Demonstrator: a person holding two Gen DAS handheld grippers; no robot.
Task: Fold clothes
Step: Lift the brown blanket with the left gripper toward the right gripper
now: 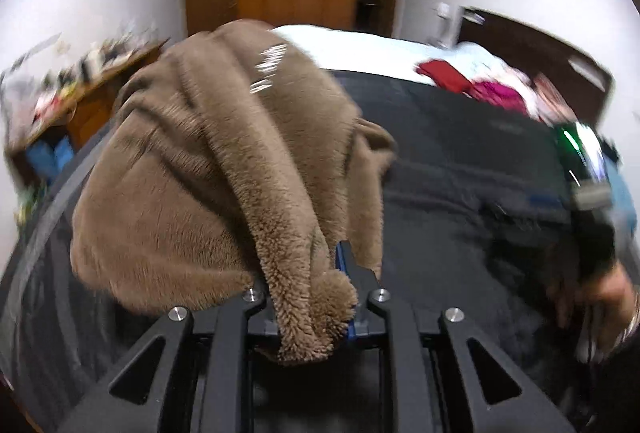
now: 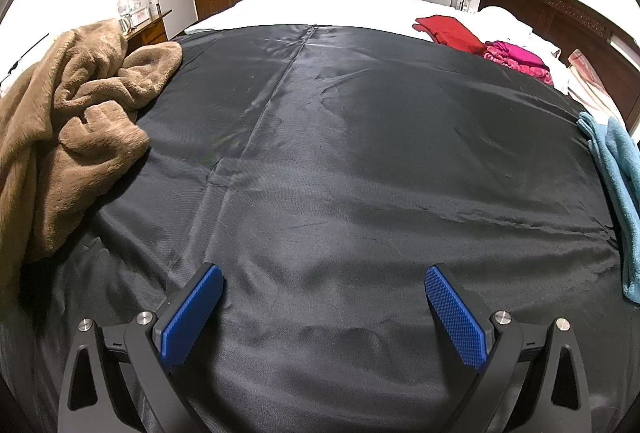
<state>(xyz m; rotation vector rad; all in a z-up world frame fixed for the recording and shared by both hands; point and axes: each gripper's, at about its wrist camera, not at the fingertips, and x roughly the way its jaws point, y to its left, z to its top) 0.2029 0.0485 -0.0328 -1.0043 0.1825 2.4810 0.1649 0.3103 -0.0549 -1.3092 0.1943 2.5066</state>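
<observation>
Right wrist: black sheet [image 2: 340, 153] bare between brown fleece [image 2: 72, 113], teal towel [image 2: 616, 169].

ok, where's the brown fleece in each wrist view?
Left wrist: brown fleece fills centre-left, an edge clamped in the left gripper.
Right wrist: heaped at the left edge on the black sheet.
Shared landmark: red cloth near the headboard, upper right in both.
</observation>
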